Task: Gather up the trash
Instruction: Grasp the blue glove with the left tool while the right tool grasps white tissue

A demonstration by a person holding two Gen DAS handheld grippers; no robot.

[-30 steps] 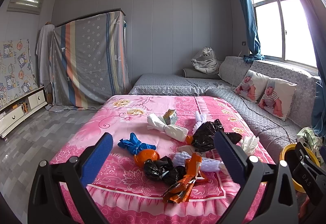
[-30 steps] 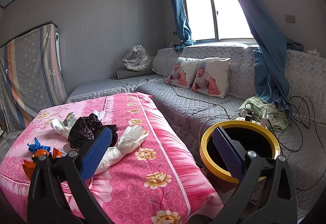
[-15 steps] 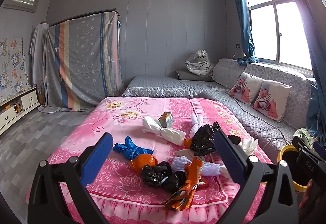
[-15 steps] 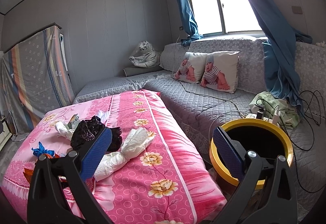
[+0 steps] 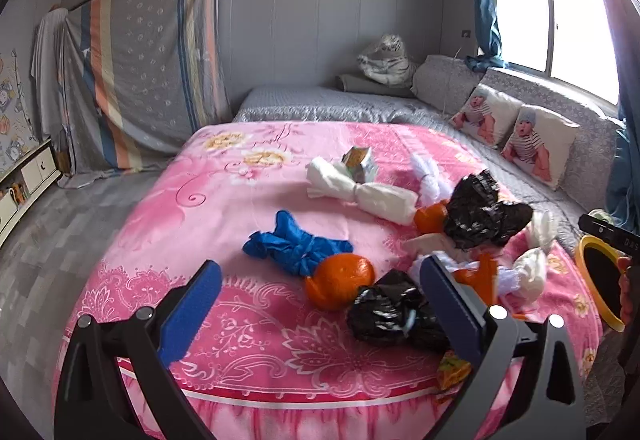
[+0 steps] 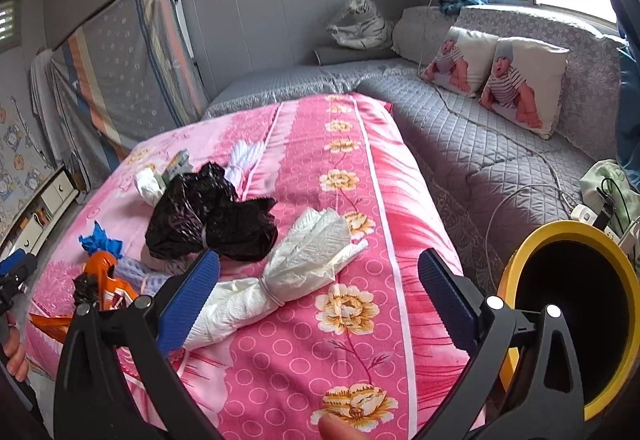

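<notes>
Knotted plastic bags lie on the pink bed (image 5: 224,200): a blue bag (image 5: 294,246), an orange bag (image 5: 340,282), a small black bag (image 5: 394,316), a large black bag (image 5: 480,214) and a white bag (image 5: 368,194). My left gripper (image 5: 320,314) is open and empty, low over the bed's near end, with the orange bag between its fingers in view. My right gripper (image 6: 318,298) is open and empty above a white crumpled bag (image 6: 288,274). The large black bag (image 6: 212,216) lies just beyond it. A yellow-rimmed bin (image 6: 576,316) stands at the right.
A small carton (image 5: 360,164) lies behind the white bag. A grey quilted sofa (image 6: 480,144) with two baby-print cushions (image 6: 496,78) and trailing cables runs along the right. The bin also shows in the left wrist view (image 5: 600,276). A low cabinet (image 5: 24,176) stands at the left wall.
Both grippers have moved forward and tilted down toward the bed, so the bags look larger. Both stay open and empty.
</notes>
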